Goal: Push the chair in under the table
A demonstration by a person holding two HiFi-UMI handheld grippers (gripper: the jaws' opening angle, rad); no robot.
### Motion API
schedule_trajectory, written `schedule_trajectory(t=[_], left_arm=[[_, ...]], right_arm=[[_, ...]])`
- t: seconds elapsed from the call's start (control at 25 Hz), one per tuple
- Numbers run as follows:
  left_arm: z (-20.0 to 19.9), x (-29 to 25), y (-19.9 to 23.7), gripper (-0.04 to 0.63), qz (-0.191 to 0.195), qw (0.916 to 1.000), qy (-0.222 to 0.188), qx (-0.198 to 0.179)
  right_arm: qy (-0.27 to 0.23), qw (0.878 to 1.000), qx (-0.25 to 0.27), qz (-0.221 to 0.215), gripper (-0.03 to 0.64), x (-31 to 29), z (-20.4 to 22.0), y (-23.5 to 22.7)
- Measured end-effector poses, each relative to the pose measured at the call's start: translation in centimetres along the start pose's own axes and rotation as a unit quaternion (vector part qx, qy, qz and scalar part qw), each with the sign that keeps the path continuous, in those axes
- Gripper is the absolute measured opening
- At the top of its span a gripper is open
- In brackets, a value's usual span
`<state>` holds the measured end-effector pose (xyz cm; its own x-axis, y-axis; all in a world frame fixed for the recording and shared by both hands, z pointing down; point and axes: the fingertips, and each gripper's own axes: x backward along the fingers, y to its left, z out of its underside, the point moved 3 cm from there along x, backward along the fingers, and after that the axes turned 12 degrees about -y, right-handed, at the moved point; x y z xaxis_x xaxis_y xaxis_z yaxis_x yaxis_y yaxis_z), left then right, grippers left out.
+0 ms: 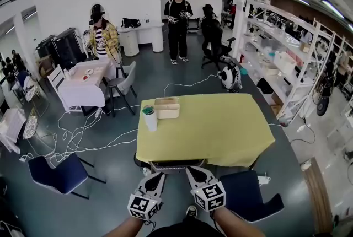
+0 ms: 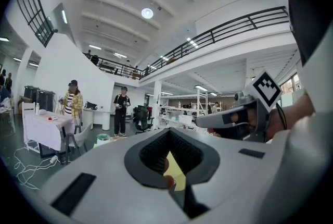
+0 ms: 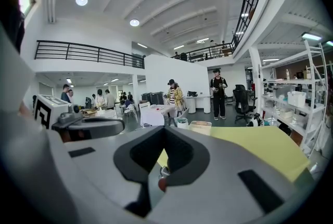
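Two grippers at the bottom centre, left gripper (image 1: 156,176) and right gripper (image 1: 194,171), both with jaws together and gripping nothing, tips at the back of one chair (image 1: 175,165) tucked under the near edge of one yellow table (image 1: 220,131). On it stand one lidded cup (image 1: 149,118) and one box (image 1: 167,107), contents unclear

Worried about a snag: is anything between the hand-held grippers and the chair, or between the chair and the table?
Nothing visible. The left hand-held gripper and right hand-held gripper sit right behind the chair at the table edge; underneath is hidden.
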<state>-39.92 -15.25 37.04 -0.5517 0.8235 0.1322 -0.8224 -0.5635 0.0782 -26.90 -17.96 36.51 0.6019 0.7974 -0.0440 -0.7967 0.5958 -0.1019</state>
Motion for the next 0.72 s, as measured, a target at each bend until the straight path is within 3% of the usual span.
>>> schedule_trajectory(t=[0.72], left_arm=[[-0.2,11.7,-4.8,0.009,0.017,0.9998,0.002,0.013]], right_arm=[[0.016,1.000,0.011,0.022,0.014,9.1,2.0,9.2]])
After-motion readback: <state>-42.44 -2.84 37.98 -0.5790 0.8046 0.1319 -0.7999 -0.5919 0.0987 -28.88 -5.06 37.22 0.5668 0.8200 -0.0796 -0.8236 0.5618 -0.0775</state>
